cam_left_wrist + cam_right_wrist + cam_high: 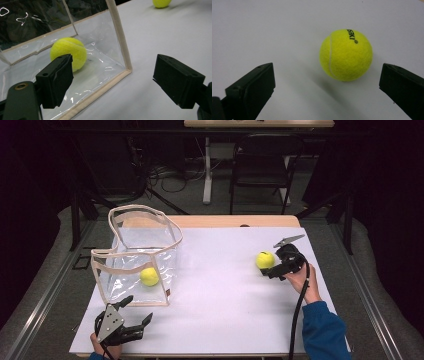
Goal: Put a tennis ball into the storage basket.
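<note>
A white sheet (220, 285) covers the table; behind it is a dark room with a black chair (260, 160). The loose tennis ball (345, 55) (bright yellow, black print) lies on the sheet just beyond the right gripper (327, 87), jaws apart. The left gripper (112, 82), also released, faces the clear bag (117, 37) with a second ball (68, 53) inside.

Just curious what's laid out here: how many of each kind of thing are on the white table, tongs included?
Yellow tennis balls: 2, one inside the bag, one on the table by the right tongs
Clear bag: 1
Hand-held tongs: 2, left tongs, right tongs
Total: 5
</note>
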Demonstrator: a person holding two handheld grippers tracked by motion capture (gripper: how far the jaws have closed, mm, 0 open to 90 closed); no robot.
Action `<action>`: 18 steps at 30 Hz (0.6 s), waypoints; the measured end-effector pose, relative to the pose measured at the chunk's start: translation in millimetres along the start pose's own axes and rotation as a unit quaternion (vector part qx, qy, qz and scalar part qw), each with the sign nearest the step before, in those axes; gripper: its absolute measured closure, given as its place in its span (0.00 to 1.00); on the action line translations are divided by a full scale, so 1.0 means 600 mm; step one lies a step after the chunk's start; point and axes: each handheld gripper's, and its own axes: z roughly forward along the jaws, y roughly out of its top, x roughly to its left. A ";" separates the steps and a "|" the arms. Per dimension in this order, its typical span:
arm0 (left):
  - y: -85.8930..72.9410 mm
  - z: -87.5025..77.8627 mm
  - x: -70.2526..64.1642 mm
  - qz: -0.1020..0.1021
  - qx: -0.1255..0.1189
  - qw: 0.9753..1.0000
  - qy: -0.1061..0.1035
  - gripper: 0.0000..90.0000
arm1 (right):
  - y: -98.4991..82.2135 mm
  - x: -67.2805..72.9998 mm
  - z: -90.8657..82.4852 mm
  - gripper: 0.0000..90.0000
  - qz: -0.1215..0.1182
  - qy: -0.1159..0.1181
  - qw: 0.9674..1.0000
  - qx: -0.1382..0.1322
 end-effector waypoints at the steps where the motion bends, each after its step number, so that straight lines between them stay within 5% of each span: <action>1: 0.000 -0.001 0.001 -0.001 -0.002 1.000 0.000 0.18 | 0.002 -0.001 0.001 0.00 -0.002 -0.002 1.000 0.001; 18: 0.001 0.002 0.000 -0.001 0.000 1.000 -0.001 0.18 | 0.031 -0.021 0.037 0.00 0.011 0.006 1.000 0.024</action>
